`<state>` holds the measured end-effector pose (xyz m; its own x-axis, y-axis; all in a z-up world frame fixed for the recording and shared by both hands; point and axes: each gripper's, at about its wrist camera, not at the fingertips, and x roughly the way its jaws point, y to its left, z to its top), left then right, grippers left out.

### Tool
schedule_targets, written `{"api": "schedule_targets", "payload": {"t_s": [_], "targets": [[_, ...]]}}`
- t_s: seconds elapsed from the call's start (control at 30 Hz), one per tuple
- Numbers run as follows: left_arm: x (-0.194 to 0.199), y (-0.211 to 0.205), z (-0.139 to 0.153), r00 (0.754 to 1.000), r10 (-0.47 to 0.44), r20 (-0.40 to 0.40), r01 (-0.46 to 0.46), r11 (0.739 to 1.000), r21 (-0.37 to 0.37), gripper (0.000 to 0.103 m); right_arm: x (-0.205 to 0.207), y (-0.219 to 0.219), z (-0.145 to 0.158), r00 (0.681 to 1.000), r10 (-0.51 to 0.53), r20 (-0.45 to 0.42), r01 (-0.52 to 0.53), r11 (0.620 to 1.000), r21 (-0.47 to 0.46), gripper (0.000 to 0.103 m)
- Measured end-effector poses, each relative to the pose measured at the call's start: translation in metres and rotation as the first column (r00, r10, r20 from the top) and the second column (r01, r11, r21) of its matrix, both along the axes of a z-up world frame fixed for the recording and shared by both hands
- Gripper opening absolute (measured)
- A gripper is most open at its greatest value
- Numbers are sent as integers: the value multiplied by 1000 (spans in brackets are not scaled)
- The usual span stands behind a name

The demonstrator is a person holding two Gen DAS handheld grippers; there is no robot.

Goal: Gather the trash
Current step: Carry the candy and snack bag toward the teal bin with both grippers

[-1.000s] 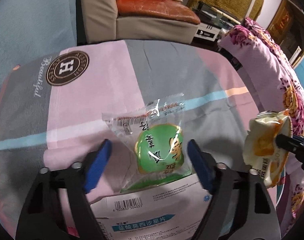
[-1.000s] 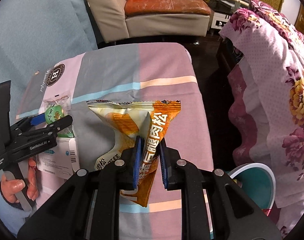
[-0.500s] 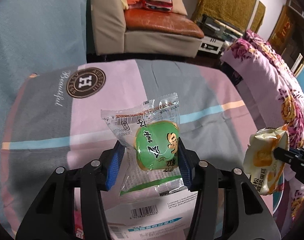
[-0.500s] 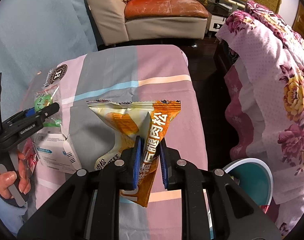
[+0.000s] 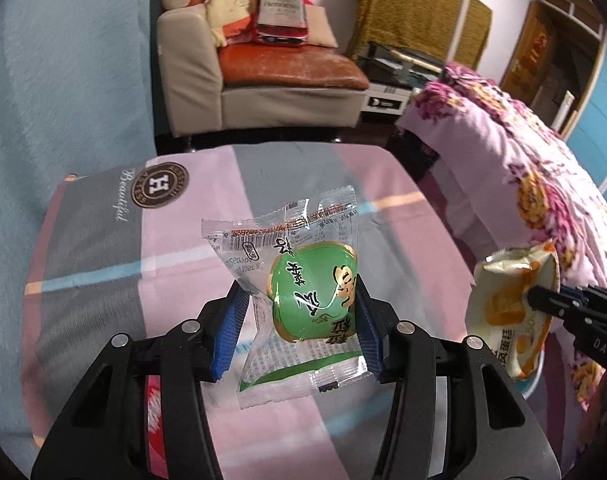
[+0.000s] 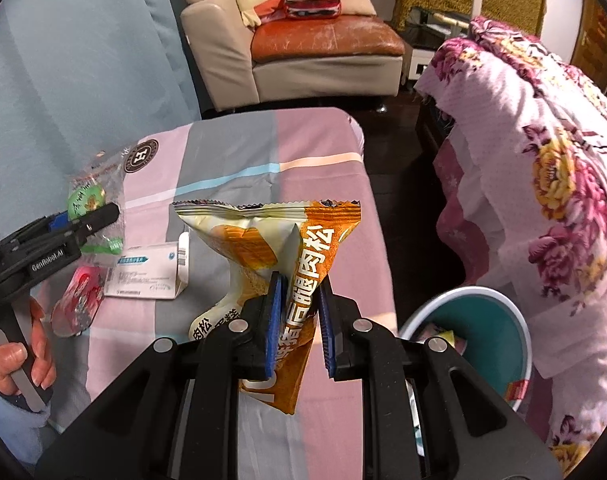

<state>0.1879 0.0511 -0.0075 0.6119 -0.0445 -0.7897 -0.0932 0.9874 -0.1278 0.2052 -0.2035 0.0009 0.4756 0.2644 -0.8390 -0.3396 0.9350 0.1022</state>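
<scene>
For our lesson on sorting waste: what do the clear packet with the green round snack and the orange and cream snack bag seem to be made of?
The clear packet with the green round snack, shut in the left gripper, looks like thin glossy plastic film: see-through, with glare and crimped ends. The orange and cream snack bag, shut in the right gripper, looks like opaque printed film with a serrated seal, possibly foil-lined.

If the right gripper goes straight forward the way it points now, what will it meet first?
Probably the table. The right gripper, shut on the orange snack bag, points over its pink and grey cloth; no object lies ahead of the bag. Depth is uncertain.
</scene>
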Motion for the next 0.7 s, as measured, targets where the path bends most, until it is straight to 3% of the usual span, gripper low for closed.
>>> {"api": "schedule_targets", "payload": {"t_s": [0.37, 0.7], "targets": [[-50, -60, -7, 996, -87, -23, 86, 995, -44, 52, -54, -42, 15, 998, -42, 40, 41, 999, 33, 17], [-62, -115, 0, 981, -191, -12, 190, 980, -56, 52, -83, -89, 20, 991, -114, 70, 109, 992, 63, 17]]}}
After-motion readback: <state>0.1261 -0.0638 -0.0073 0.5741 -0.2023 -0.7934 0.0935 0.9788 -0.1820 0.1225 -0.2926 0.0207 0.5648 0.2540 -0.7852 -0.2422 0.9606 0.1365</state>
